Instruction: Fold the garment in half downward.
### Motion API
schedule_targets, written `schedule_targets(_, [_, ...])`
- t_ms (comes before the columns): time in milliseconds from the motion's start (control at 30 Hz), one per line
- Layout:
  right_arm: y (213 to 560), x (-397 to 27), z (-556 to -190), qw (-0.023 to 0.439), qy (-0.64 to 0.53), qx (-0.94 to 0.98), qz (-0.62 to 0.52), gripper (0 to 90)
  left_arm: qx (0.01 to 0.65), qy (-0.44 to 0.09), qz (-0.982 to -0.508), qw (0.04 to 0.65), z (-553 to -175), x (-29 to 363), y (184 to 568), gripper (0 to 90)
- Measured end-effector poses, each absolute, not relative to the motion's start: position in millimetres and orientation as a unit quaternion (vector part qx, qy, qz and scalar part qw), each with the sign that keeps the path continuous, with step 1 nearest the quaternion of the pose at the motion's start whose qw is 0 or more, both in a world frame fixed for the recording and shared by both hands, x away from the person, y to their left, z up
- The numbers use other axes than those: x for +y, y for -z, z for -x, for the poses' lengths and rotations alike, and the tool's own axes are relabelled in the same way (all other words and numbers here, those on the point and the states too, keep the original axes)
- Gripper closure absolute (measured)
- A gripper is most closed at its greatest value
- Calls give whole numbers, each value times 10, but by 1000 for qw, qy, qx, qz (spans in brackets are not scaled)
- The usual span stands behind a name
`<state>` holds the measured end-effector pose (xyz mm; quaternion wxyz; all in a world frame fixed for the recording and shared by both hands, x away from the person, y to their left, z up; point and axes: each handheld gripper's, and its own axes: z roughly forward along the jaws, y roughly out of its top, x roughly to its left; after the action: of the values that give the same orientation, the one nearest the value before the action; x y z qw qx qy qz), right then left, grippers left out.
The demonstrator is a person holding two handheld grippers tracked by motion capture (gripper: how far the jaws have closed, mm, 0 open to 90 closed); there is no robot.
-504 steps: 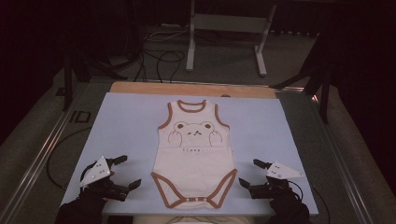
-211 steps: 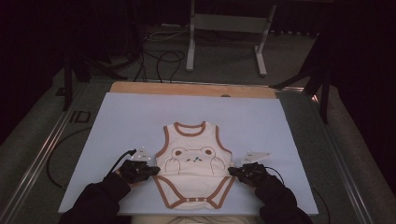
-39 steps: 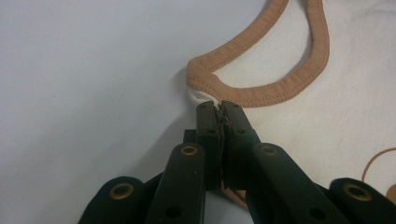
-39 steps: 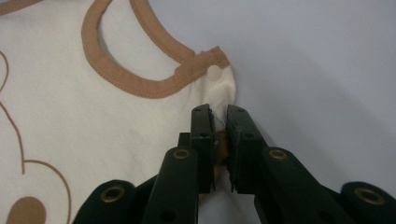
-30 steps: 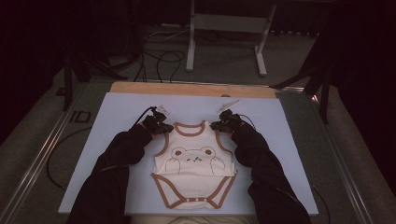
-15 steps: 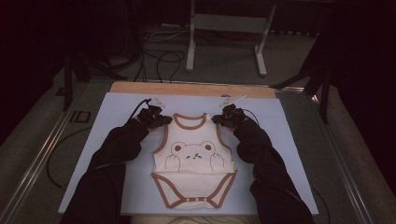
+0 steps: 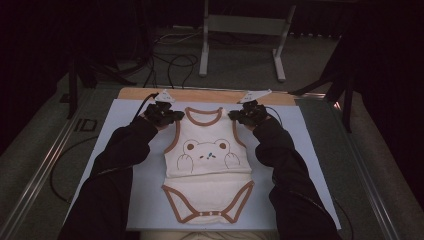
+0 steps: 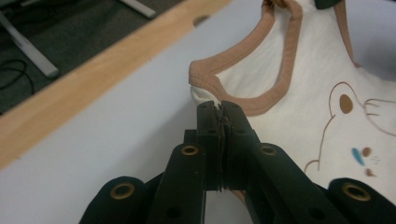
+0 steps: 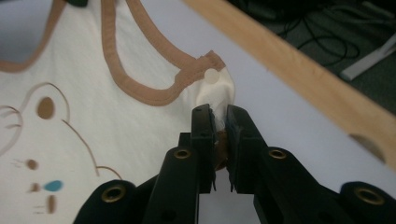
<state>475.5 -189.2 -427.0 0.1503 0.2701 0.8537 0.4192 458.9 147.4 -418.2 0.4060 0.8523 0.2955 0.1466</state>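
The baby bodysuit (image 7: 207, 165) lies in the middle of the high view on the pale blue mat (image 7: 310, 165), its neckline now reaching toward the wooden table edge (image 7: 210, 95) at the top. A second ago the garment sat lower and shorter, with its upper part bunched between the two hands; since then both grippers have drawn the shoulders upward in the frame, so the body is stretched out and only one crease crosses it above the leg openings. The left gripper (image 7: 167, 114) sits at upper left of the garment, the right gripper (image 7: 244, 115) at upper right. In the left gripper view the jaws are pressed together on the brown-trimmed shoulder strap (image 8: 205, 88) — fabric pinched between them. In the right gripper view the jaws likewise pinch the other strap (image 9: 212, 88), just below its snap. My judgement: the spreading is nearly done — flattening remains.
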Motion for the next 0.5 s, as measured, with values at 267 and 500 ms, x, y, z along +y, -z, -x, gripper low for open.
schedule_targets(267, [3980,-1933,-4729,169,-441,841,-264,828,288,-165,-839,431,-4540,1520,3948,885])
schedule_targets(500, [3901,-1930,-4636,173,-448,839,-256,827,278,-164,-840,436,-4464,1517,3913,884])
